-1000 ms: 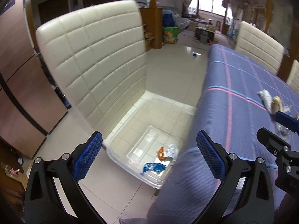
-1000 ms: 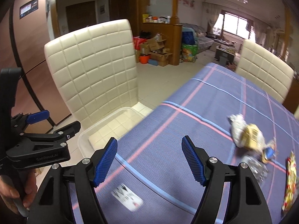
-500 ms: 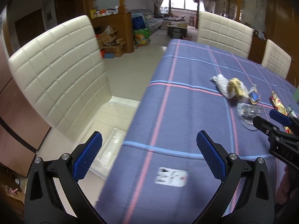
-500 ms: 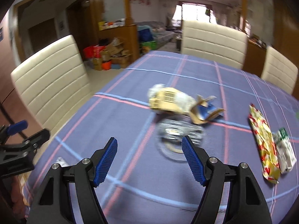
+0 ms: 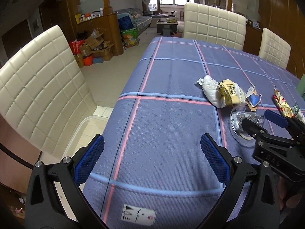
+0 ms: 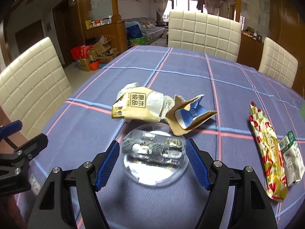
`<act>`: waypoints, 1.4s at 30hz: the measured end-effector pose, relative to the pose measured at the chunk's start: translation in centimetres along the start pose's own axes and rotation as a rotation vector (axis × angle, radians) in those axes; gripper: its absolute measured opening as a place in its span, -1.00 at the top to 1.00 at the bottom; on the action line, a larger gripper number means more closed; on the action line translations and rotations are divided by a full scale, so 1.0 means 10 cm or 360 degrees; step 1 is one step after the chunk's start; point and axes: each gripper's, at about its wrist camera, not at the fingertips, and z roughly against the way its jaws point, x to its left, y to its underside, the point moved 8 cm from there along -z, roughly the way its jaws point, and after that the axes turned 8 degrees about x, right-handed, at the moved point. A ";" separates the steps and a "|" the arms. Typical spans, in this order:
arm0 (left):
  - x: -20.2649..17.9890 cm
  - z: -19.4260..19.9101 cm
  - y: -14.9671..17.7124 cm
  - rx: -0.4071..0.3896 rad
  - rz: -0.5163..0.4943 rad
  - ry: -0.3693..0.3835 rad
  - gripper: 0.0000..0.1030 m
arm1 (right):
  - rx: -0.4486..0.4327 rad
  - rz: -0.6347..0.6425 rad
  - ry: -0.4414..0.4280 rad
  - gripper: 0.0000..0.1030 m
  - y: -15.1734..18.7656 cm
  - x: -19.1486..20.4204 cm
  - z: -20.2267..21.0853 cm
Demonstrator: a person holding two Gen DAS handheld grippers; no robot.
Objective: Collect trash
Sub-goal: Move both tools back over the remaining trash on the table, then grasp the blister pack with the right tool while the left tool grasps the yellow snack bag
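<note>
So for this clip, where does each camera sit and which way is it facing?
Left wrist: on the left gripper, looking down the blue tablecloth toward the far chair; own open fingers, plus the right gripper at the right edge.
Right wrist: on the right gripper, fingers straddling the clear lid; left gripper at the left edge.
Shared: the lid, yellow wrapper, red-yellow packet.
</note>
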 end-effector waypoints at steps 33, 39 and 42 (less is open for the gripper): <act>-0.80 -0.06 -0.25 -0.0015 -0.0237 0.0111 -0.93 | -0.0133 -0.0059 -0.0055 0.98 0.07 -0.44 0.43; -1.05 -0.11 -0.35 0.0007 -0.0276 0.0206 -0.93 | -0.0138 -0.0081 -0.0020 0.98 0.09 -0.61 0.44; -1.12 -0.19 -0.46 0.0015 -0.0277 0.0219 -0.93 | -0.0129 -0.0103 -0.0023 0.98 0.10 -0.69 0.39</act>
